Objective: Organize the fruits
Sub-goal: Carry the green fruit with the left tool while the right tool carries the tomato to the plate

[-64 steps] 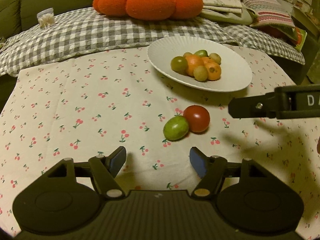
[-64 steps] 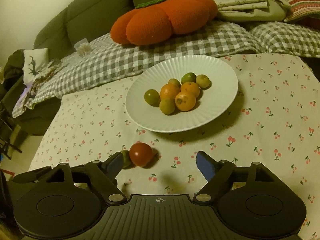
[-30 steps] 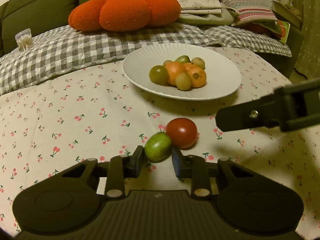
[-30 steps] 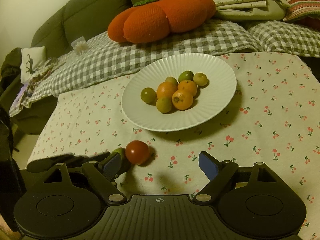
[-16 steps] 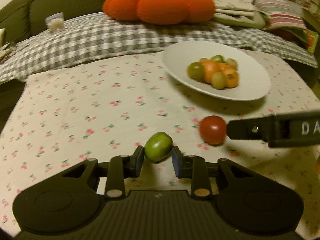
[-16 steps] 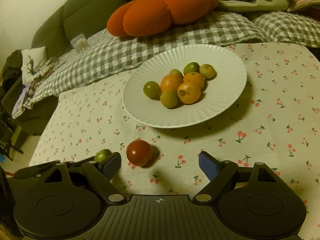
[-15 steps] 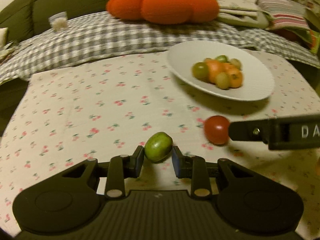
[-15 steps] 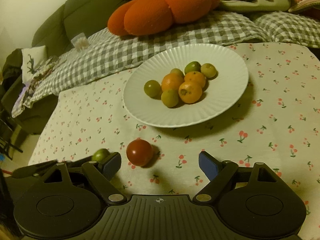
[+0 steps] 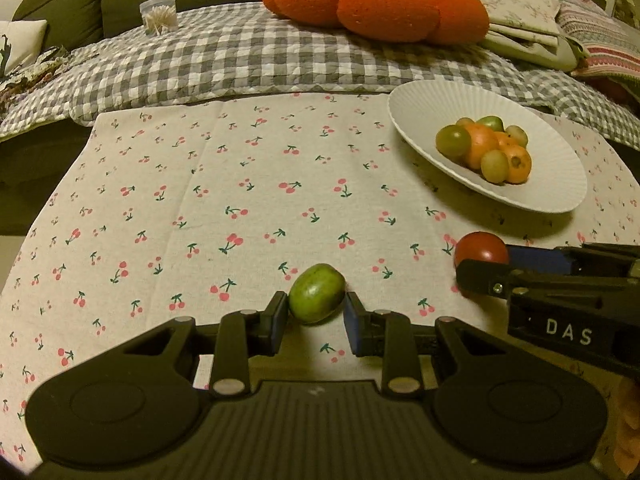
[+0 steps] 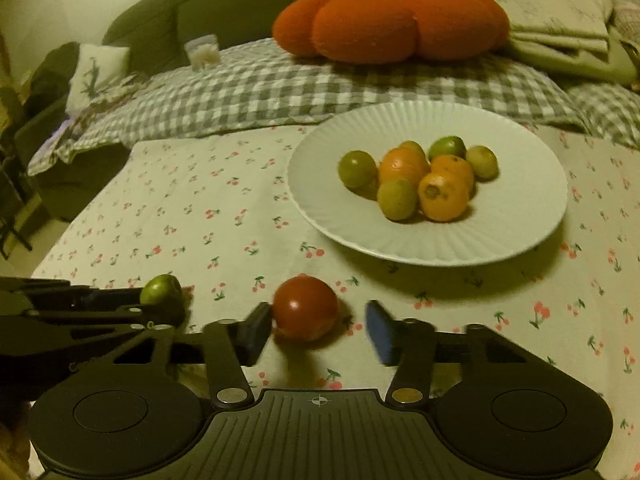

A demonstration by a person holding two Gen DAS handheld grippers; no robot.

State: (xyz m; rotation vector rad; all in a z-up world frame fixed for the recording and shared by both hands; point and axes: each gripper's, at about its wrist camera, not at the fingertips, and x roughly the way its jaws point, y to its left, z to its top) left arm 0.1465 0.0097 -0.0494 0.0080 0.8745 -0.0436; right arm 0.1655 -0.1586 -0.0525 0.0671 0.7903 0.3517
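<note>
A green fruit [image 9: 317, 299] is held between the blue pads of my left gripper [image 9: 316, 322], which is shut on it just above the cherry-print cloth; it also shows in the right wrist view [image 10: 161, 289]. A red tomato [image 10: 306, 307] lies on the cloth between the fingers of my right gripper [image 10: 318, 330], touching the left pad; the right pad stands apart, so the gripper is open. The tomato also shows in the left wrist view [image 9: 480, 249]. A white ribbed plate [image 10: 520, 216] holds several orange and green fruits [image 10: 442, 196].
A grey checked blanket [image 9: 260, 60] with an orange pumpkin cushion [image 9: 380, 0] lies behind the table. A small jar of cotton swabs [image 9: 159, 14] stands at the back left. Folded cloths [image 9: 528, 28] are at the back right. The table's left edge [image 9: 60, 184] drops off.
My left gripper holds the green fruit and has carried it left, away from the tomato. My right gripper has moved forward around the tomato and its fingers have narrowed.
</note>
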